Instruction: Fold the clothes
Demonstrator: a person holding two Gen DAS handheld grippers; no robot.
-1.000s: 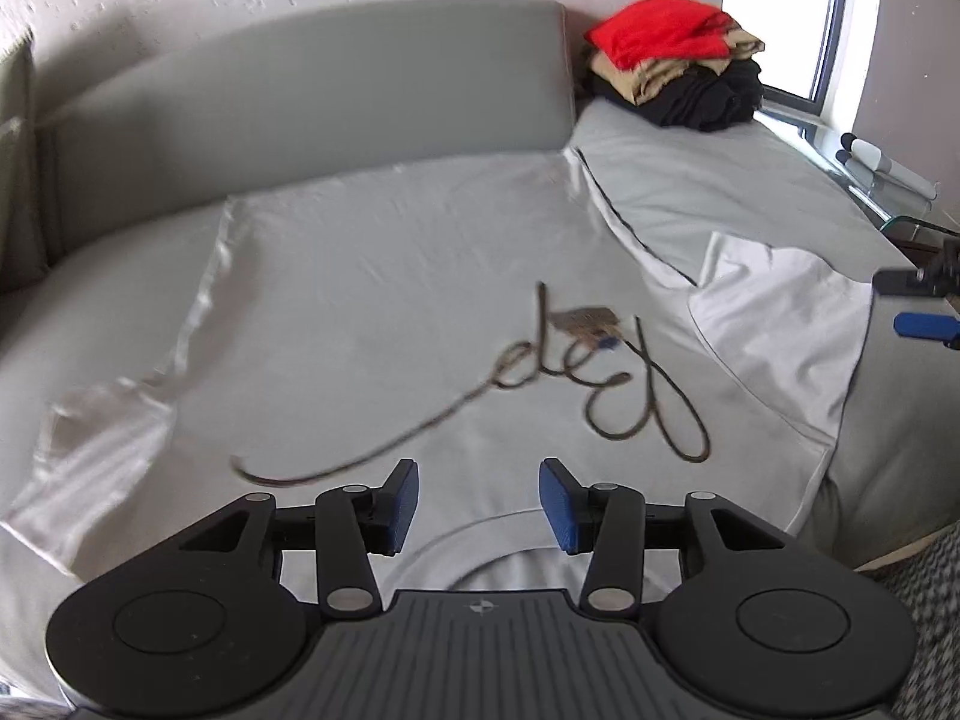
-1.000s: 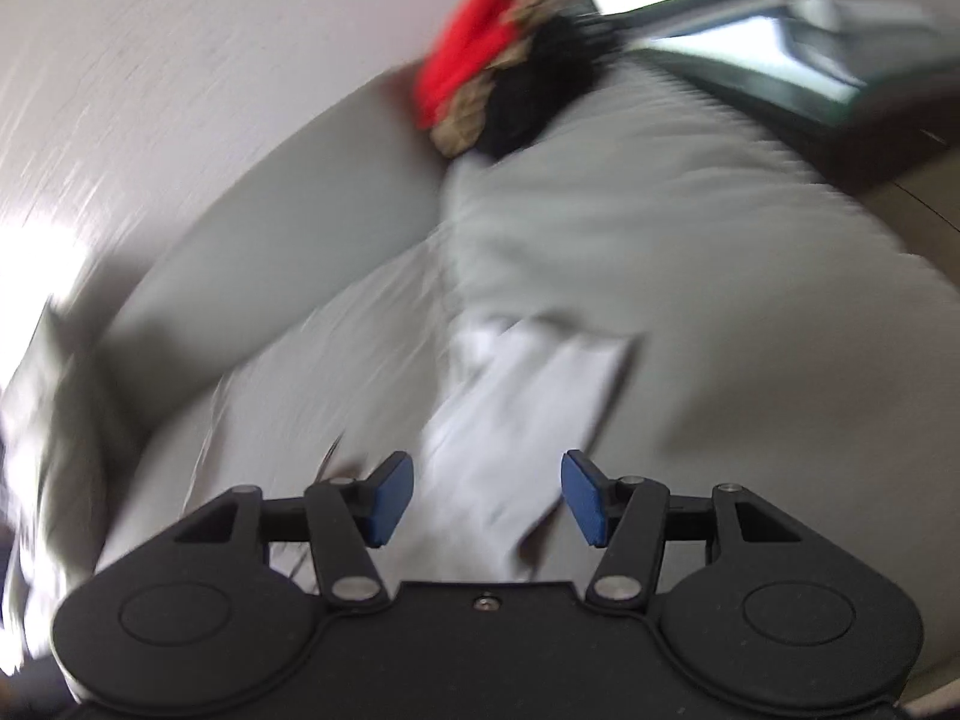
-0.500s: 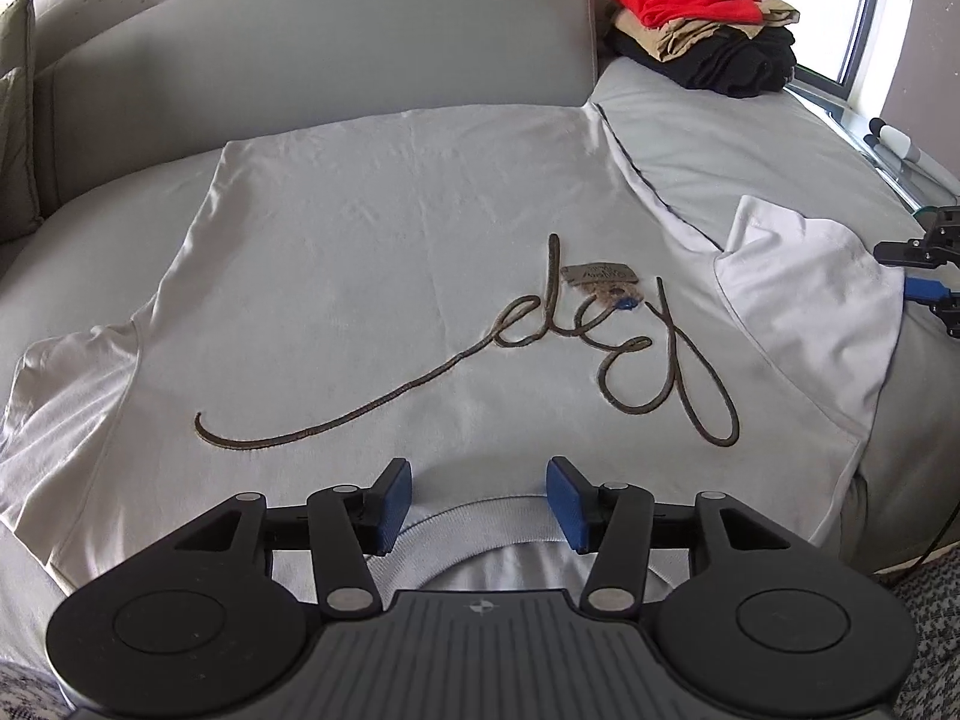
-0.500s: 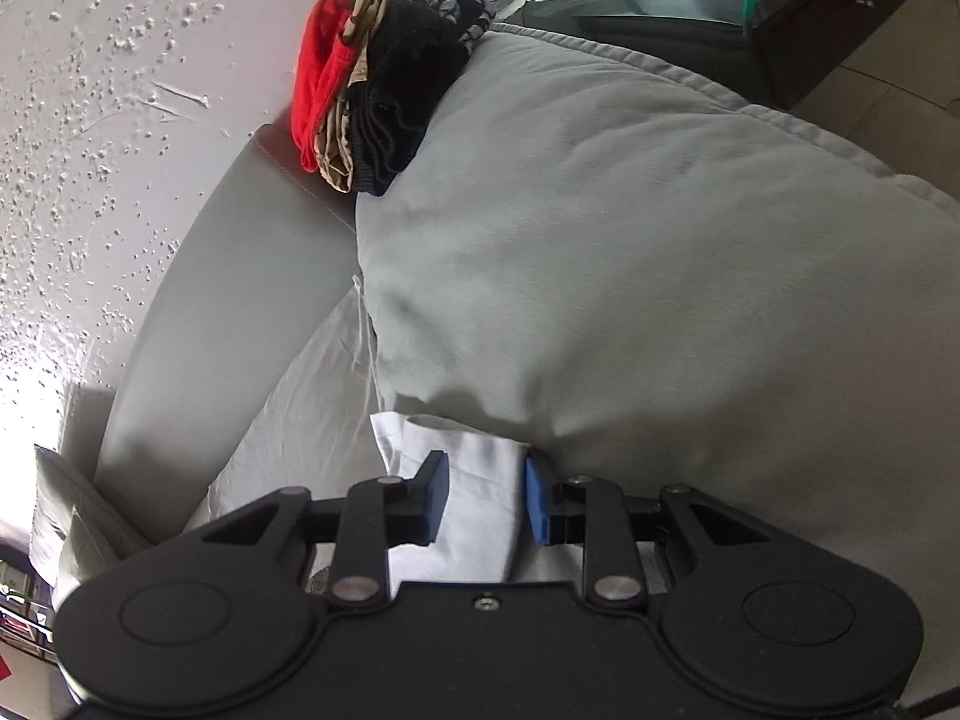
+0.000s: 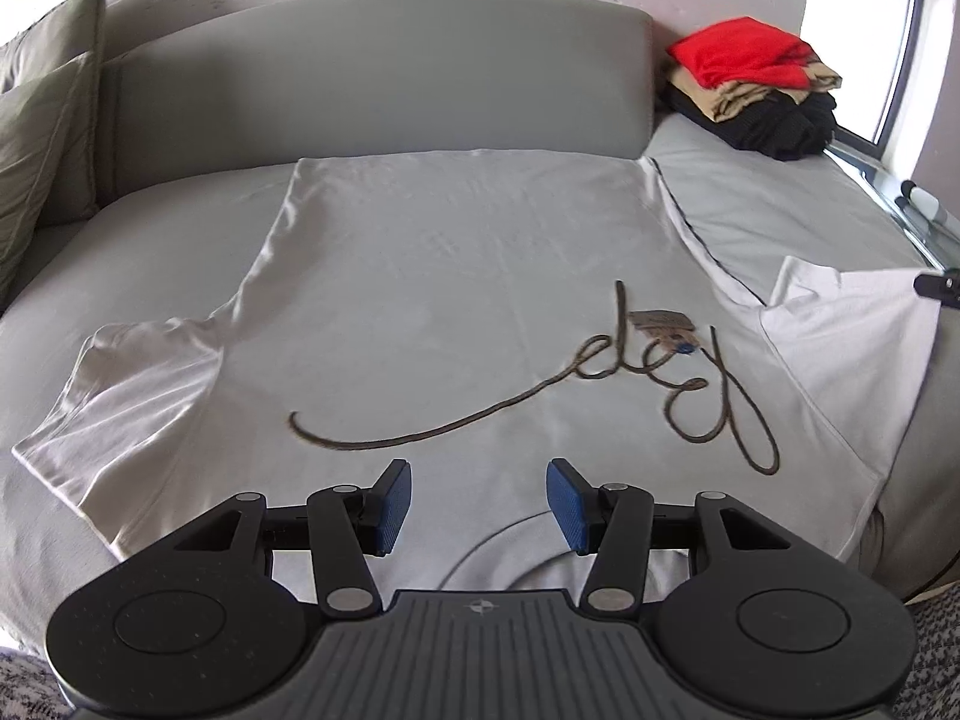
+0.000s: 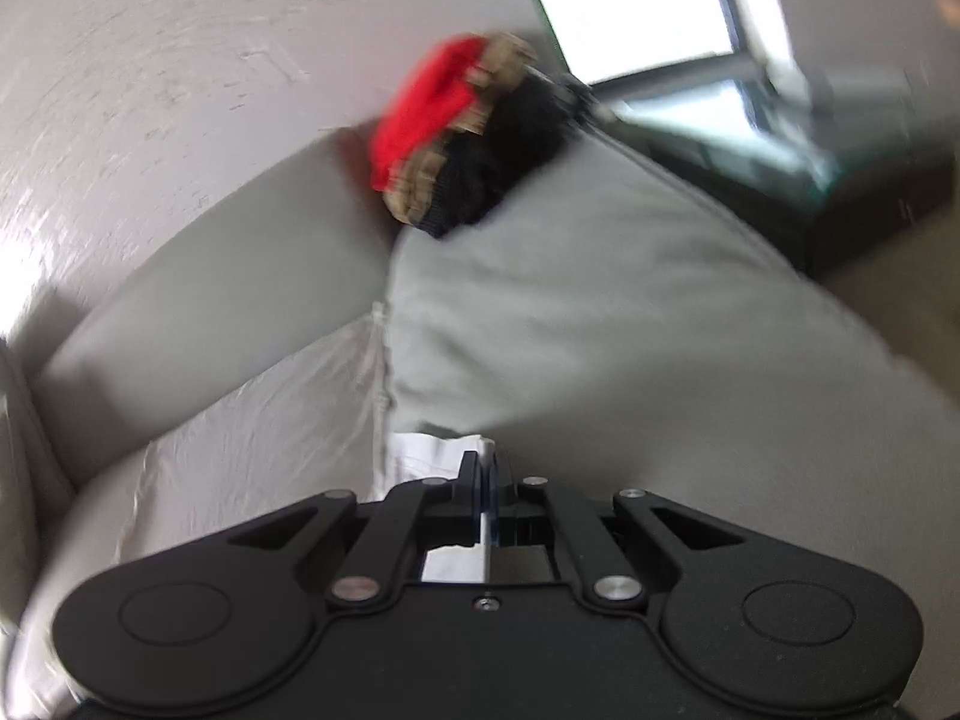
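Observation:
A white T-shirt (image 5: 456, 300) with brown script lettering (image 5: 600, 384) lies spread flat on the grey sofa seat, collar toward me. My left gripper (image 5: 477, 501) is open and empty, hovering just above the collar edge. The shirt's right sleeve (image 5: 852, 348) lies toward the sofa's right edge. My right gripper (image 6: 486, 468) is shut on that sleeve (image 6: 432, 456), with white cloth pinched between its pads. A bit of the right gripper shows at the right edge of the left wrist view (image 5: 939, 288).
A stack of folded clothes, red on top of tan and black (image 5: 756, 90), sits at the sofa's back right corner; it also shows in the right wrist view (image 6: 462, 138). Green cushions (image 5: 42, 120) stand at the left. A glass side table (image 5: 924, 216) is beside the window.
My right gripper closed from open onto the shirt's right sleeve. My left gripper shifted left along the collar side and stayed open.

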